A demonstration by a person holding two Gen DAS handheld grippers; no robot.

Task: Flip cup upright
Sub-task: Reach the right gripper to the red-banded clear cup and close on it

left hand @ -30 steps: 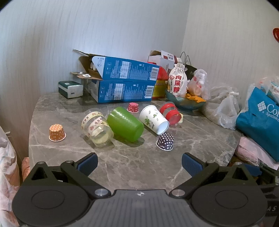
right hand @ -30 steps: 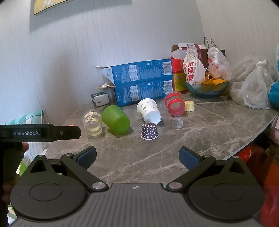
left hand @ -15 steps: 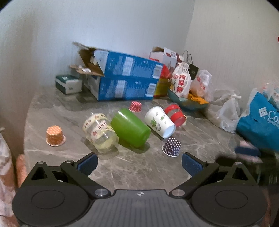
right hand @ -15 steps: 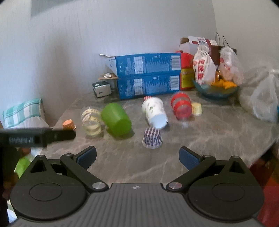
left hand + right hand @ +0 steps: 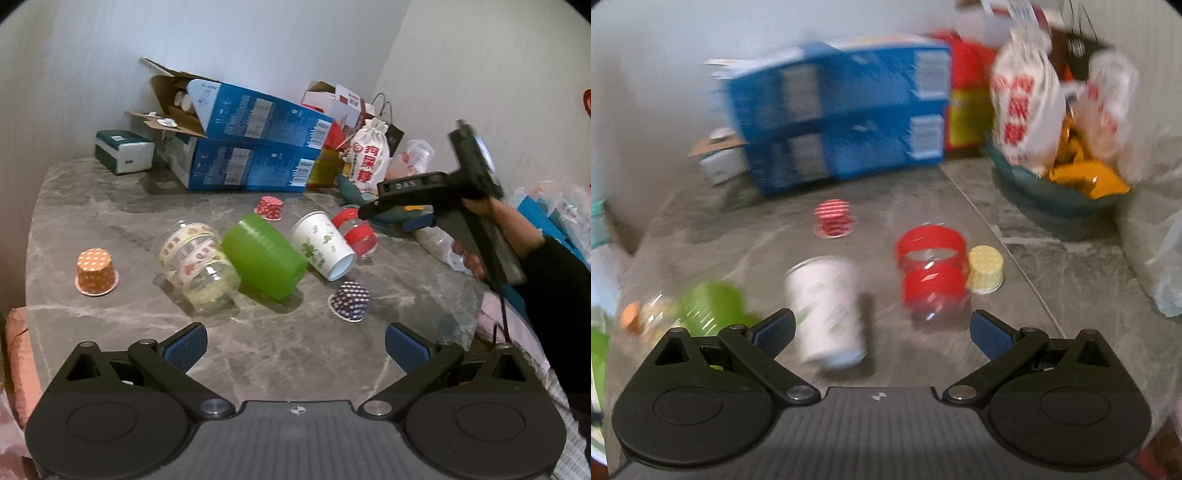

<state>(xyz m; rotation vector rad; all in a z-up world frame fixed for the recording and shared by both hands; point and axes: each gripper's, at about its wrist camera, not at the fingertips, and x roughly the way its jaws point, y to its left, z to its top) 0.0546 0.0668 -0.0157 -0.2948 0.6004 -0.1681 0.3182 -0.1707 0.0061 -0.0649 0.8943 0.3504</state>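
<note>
Several cups lie on their sides on the grey marble table (image 5: 92, 206): a clear cup with patterned bands (image 5: 197, 266), a green cup (image 5: 264, 256), a white paper cup with green prints (image 5: 323, 247) and a clear cup with red bands (image 5: 356, 230). My left gripper (image 5: 293, 347) is open and empty, well in front of them. My right gripper (image 5: 882, 332) is open and empty, just above the white cup (image 5: 829, 310) and the red-banded cup (image 5: 932, 277); it also shows in the left wrist view (image 5: 399, 218).
Small paper baking cups stand upside down: orange (image 5: 95, 271), red (image 5: 269, 207), dark dotted (image 5: 351, 301), yellow (image 5: 984, 275). Blue cartons (image 5: 251, 151), a green box (image 5: 123, 151), a bowl with bags (image 5: 1060, 181) and plastic bags line the back and right.
My right gripper has moved fast forward and down over the white and red-banded cups and now appears in the left wrist view. The left gripper has tilted and shifted slightly. Both stay open.
</note>
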